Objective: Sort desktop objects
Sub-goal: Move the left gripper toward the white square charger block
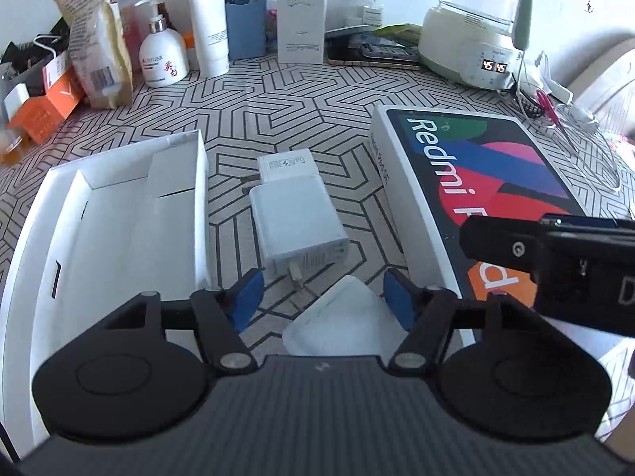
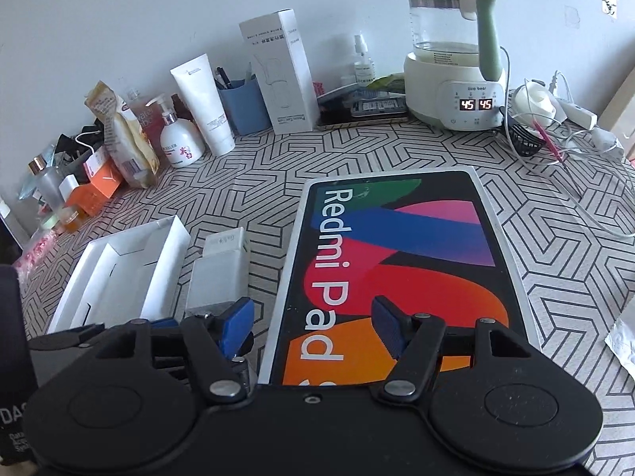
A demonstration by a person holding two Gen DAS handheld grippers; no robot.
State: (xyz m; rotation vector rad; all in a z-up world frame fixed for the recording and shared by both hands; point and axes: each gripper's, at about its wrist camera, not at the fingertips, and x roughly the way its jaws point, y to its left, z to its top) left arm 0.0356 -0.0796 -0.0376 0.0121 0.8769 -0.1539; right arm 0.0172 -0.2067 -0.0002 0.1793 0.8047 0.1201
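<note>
A white charger (image 1: 297, 222) lies prongs-first just beyond my left gripper (image 1: 322, 303), which is open. A flat white pouch (image 1: 337, 325) rests on the table below the gap between the blue pads (image 1: 246, 301), and they do not press on it. The open white box tray (image 1: 119, 218) sits to the charger's left. The colourful Redmi Pad box (image 2: 397, 258) lies to its right. My right gripper (image 2: 312, 327) hovers open over that box's near left edge, holding nothing. In the right wrist view the charger (image 2: 218, 273) and tray (image 2: 123, 277) lie at the left.
Along the wall stand a kettle (image 2: 452, 59), a tall white carton (image 2: 281, 71), a blue pen cup (image 2: 242, 103), a white tube (image 2: 204, 103), a pump bottle (image 2: 178, 139) and snack bags (image 2: 123, 139). Cables and a black scoop (image 2: 528, 139) lie at the right. A white packet (image 2: 623, 341) sits near the right edge.
</note>
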